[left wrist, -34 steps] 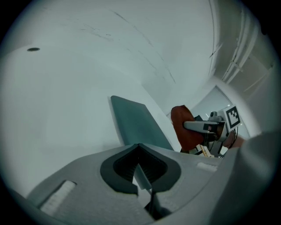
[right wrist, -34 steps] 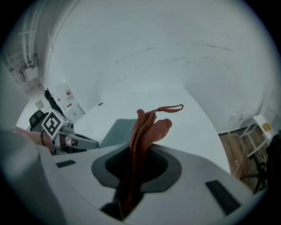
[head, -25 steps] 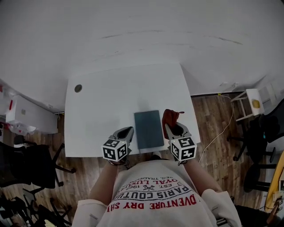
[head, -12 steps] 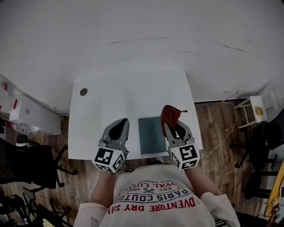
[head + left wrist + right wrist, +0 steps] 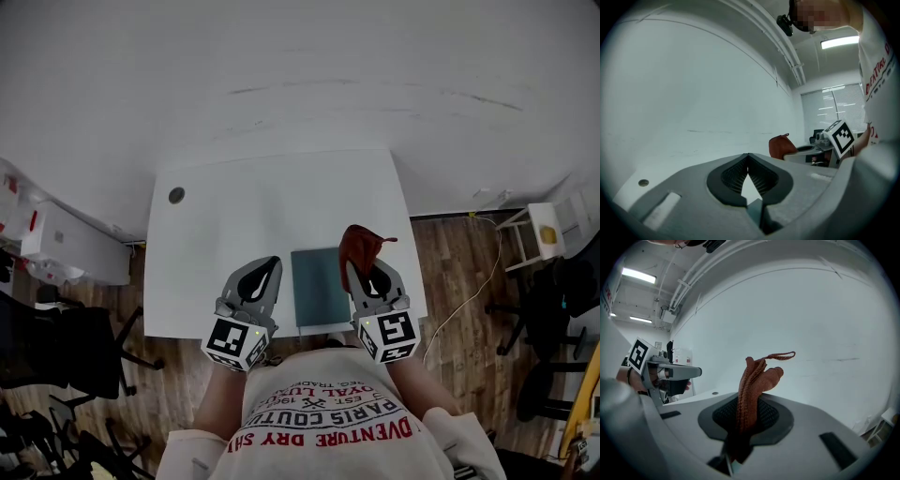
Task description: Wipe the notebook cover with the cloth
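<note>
- The notebook (image 5: 320, 286), dark teal and closed, lies flat on the white table (image 5: 272, 202) close to the near edge, right in front of the person.
- It sits between the two tools, the left tool (image 5: 263, 273) just beside its left edge and the right tool (image 5: 364, 269) just beside its right edge.
- The right tool is clamped tight on a reddish-brown cloth (image 5: 362, 244). The cloth is bunched between the jaws and sticks out past the tips, with a thin loop at its end.
- From the head view the cloth is by the notebook's far right corner. Whether it touches the cover cannot be told.
- The left tool's jaws meet at the tips with nothing between them. Only the small gap behind the tips stays open, and the white table shows through it.
- A small round hole (image 5: 176, 195) sits near the table's far left corner, well apart from the notebook.
- A dark office chair (image 5: 70, 352) stands on the wood floor (image 5: 450, 253) to the left of the table.
</note>
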`<state>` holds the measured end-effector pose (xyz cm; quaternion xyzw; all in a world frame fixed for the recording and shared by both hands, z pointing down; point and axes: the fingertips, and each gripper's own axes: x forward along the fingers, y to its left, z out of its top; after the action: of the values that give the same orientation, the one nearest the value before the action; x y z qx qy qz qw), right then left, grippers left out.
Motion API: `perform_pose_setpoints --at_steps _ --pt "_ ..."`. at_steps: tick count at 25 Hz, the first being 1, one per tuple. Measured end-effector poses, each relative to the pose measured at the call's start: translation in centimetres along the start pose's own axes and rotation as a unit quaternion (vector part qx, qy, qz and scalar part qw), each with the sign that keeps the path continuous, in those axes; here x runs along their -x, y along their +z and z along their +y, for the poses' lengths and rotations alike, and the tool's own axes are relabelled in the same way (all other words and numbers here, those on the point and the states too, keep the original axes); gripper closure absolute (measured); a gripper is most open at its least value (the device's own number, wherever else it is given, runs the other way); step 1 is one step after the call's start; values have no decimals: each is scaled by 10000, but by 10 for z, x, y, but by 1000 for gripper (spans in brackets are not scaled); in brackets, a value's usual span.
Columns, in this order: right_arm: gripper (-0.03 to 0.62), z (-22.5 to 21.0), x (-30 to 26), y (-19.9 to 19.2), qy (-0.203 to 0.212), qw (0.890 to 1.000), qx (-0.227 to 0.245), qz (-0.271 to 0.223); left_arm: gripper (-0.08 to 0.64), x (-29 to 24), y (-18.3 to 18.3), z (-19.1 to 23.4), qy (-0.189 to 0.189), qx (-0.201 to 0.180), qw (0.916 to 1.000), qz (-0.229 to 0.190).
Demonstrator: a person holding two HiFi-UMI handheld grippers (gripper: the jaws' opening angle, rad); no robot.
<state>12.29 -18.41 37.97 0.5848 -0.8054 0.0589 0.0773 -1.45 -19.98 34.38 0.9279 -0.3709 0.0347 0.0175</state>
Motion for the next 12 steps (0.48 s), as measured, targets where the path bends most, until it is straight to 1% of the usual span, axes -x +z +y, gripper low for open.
perform_pose_setpoints --at_steps 8,12 --pt "517 -1 -1 -10 44 9999 -22 142 551 -3 0 -6 29 -50 9999 86" --pt "517 0 -1 -14 128 9996 -64 227 549 -3 2 -8 48 62 9999 92"
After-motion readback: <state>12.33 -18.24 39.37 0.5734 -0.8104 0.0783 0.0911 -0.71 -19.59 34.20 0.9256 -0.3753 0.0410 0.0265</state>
